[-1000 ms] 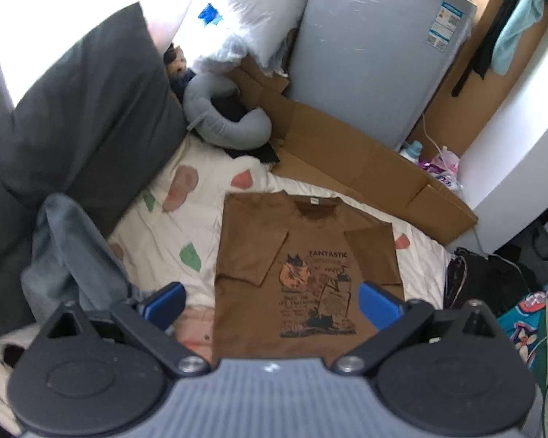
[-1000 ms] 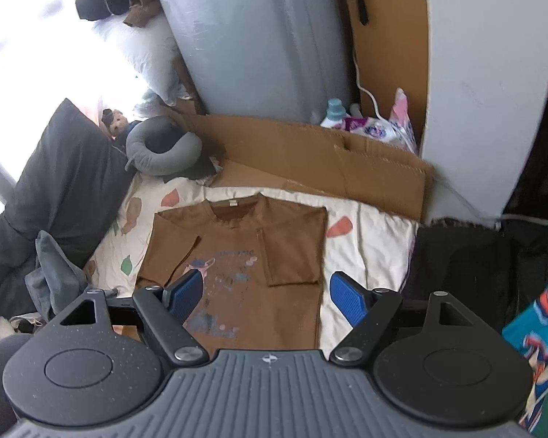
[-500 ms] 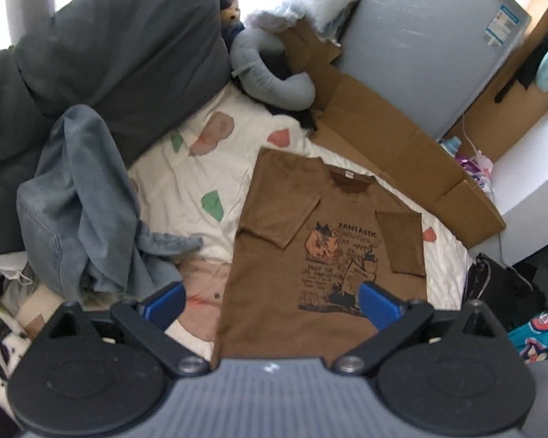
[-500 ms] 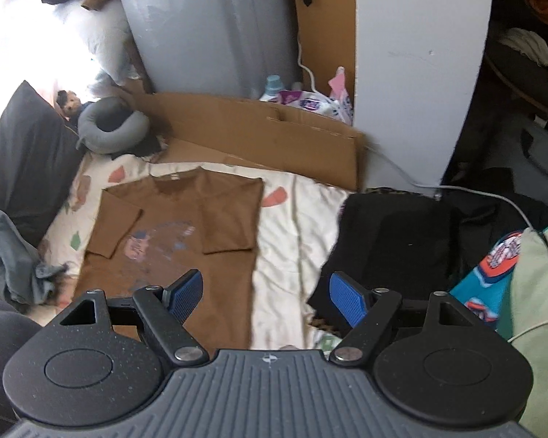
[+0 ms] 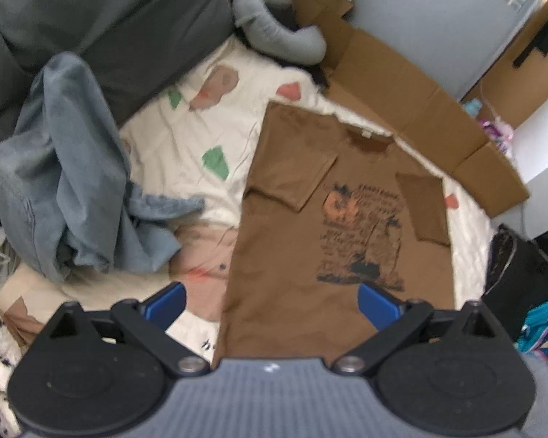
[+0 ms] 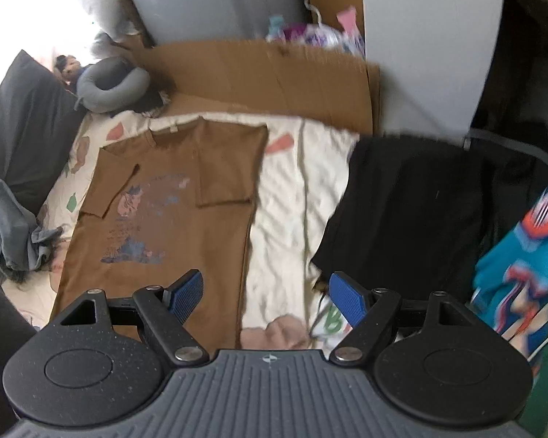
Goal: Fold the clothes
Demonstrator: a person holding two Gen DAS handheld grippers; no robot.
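Brown printed cotton tee (image 5: 332, 219) lies flat on the cream patterned bedsheet (image 5: 186, 146), both sleeves folded in. My left gripper (image 5: 270, 301) & right gripper (image 6: 266, 294) hover empty, jaws spread. Light, limp fabric; I'd pinch hem corners.

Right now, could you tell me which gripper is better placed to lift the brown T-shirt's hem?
Left. The left gripper, open, sits over the brown T-shirt; the right gripper faces mostly bare bedsheet.

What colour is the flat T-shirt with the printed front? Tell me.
Brown, with a dark and orange print: the brown short-sleeved cotton T-shirt shows best in the left wrist view.
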